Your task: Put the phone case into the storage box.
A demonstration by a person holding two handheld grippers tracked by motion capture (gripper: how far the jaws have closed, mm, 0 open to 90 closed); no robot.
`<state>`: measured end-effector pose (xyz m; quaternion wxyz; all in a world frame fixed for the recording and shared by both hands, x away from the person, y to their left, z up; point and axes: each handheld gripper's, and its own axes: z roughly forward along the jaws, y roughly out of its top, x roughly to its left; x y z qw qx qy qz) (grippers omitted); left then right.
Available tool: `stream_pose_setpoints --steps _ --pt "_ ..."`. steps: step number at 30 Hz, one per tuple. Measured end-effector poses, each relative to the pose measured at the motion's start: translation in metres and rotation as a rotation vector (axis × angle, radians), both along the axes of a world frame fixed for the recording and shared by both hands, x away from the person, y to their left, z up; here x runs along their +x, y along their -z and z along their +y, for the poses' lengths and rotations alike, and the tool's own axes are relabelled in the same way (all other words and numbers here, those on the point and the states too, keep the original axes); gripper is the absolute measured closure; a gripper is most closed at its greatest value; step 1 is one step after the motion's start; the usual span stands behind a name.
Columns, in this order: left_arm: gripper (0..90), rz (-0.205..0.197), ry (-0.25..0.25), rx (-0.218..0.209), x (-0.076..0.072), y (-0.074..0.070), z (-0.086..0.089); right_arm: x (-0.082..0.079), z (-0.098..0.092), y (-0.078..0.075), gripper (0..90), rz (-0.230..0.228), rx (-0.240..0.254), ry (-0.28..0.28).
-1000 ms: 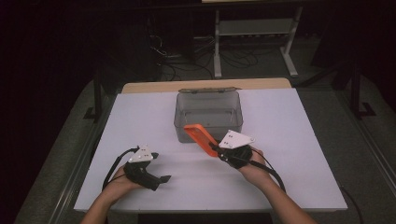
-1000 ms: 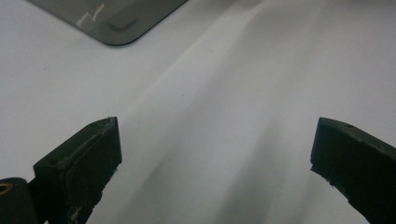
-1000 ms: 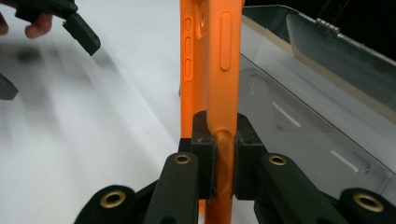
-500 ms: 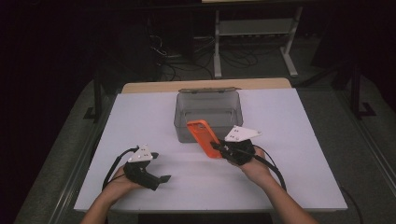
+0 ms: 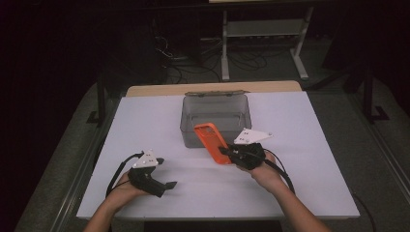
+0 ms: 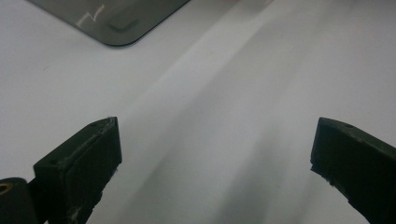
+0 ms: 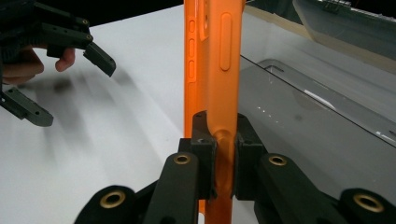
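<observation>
At the left of the high view, the left gripper (image 5: 162, 175) rests low over the white table (image 5: 145, 121), held in the person's left hand (image 5: 121, 189); its own view shows both jaws standing wide apart with nothing but bare tabletop between them. A corner of the grey plastic box (image 6: 116, 18) shows at the top of that view, well apart from the jaws. In the middle of the table stands that same box (image 5: 215, 118), open at the top and see-through. Just in front of it, and possibly leaning against its near wall though the angle is too poor to be sure, the orange phone case (image 5: 212, 143) is tilted up. The right gripper (image 5: 226, 152) clamps the case's lower end, its jaws pinched tight on the case's thin edge (image 7: 219, 140).
</observation>
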<state>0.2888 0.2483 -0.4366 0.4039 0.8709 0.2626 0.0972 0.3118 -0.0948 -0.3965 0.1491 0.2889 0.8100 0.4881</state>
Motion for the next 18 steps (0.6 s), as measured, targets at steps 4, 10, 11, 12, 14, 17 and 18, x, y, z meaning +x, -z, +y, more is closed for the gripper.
stream_pose_setpoints --steps 4,10,11,12,14,17,18 --pt "1.5 0.001 -0.001 -0.006 0.000 0.000 0.001 0.000 -0.001 -0.003 80.6 0.001 -0.004 -0.005" --pt "1.5 -0.002 0.002 -0.005 0.000 -0.001 0.001 0.003 -0.005 -0.010 80.6 0.008 0.003 0.004" --pt "1.5 -0.003 0.002 -0.004 0.000 -0.001 0.001 0.003 -0.006 -0.011 80.6 0.007 0.004 0.007" --pt "1.5 -0.004 0.002 -0.005 0.000 -0.001 0.001 0.004 -0.007 -0.013 80.6 0.005 0.006 0.007" --pt "1.5 0.000 0.000 -0.009 0.000 -0.001 0.001 0.005 -0.009 -0.017 80.6 0.004 0.009 0.010" --pt "1.5 0.001 -0.001 -0.010 0.000 -0.001 0.000 0.006 -0.010 -0.020 80.6 0.006 0.009 0.012" --pt "1.5 0.000 -0.002 -0.011 0.000 0.000 0.000 0.007 -0.010 -0.022 80.6 0.005 0.009 0.013"
